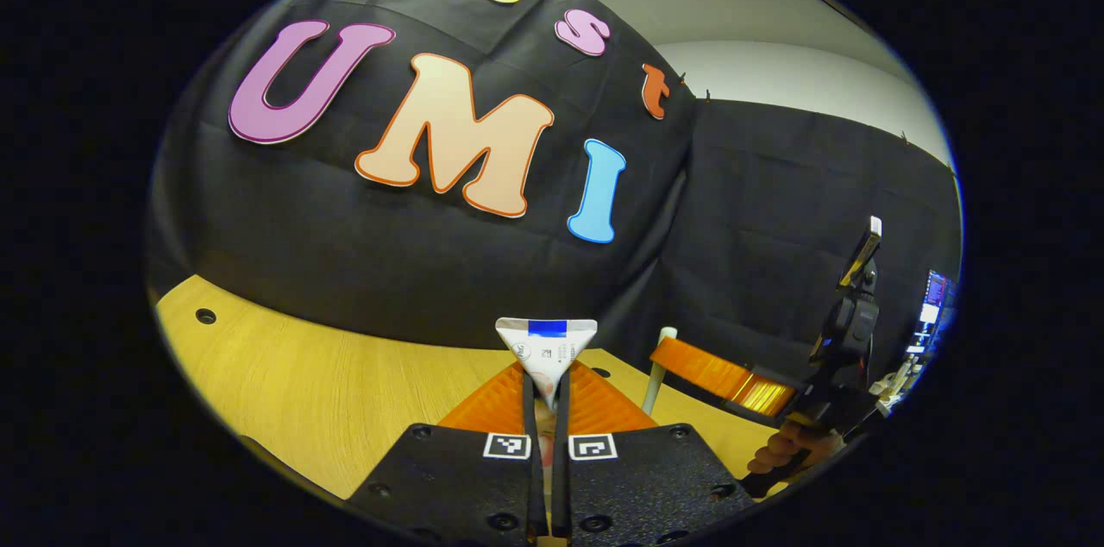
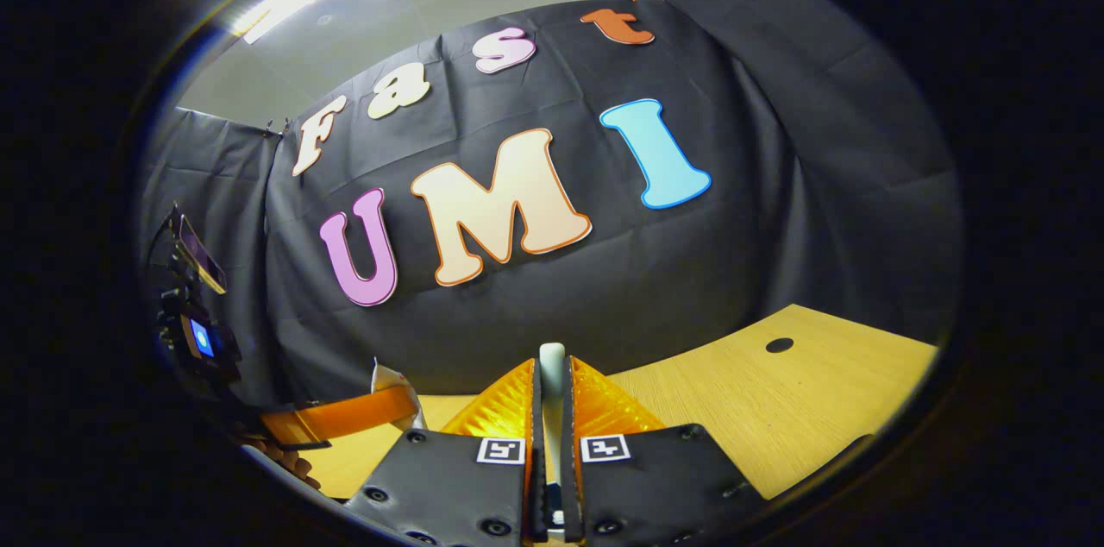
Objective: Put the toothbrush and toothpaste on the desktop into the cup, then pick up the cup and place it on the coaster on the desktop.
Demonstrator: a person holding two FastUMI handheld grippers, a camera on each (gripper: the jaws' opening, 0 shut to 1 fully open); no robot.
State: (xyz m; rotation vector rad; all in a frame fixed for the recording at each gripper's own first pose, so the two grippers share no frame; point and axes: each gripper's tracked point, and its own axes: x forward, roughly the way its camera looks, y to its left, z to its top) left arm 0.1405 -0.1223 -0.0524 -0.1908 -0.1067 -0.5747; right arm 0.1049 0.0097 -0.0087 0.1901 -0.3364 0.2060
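Toothpaste point(image 1: 547, 357) pinched in left gripper point(image 1: 546, 409) (toothbrush point(image 2: 552, 392) in right gripper point(image 2: 552, 418)).

Toothpaste tube point(image 1: 547, 350): flat crimped end visible above the left gripper point(image 1: 547, 409); remainder hidden between and behind the fingers. Toothbrush point(image 2: 552, 383): pale handle end visible between the fingers of the right gripper point(image 2: 552, 409); head hidden below, bristles impossible to make out. Same toothbrush in left gripper view point(image 1: 657, 374): short pale stick, lower part cut off behind the left gripper's body. Hand point(image 1: 789, 448) holding the right gripper: cut off by the edge. Small bright items point(image 1: 927, 318) at far right: possibly a screen, too small to tell.
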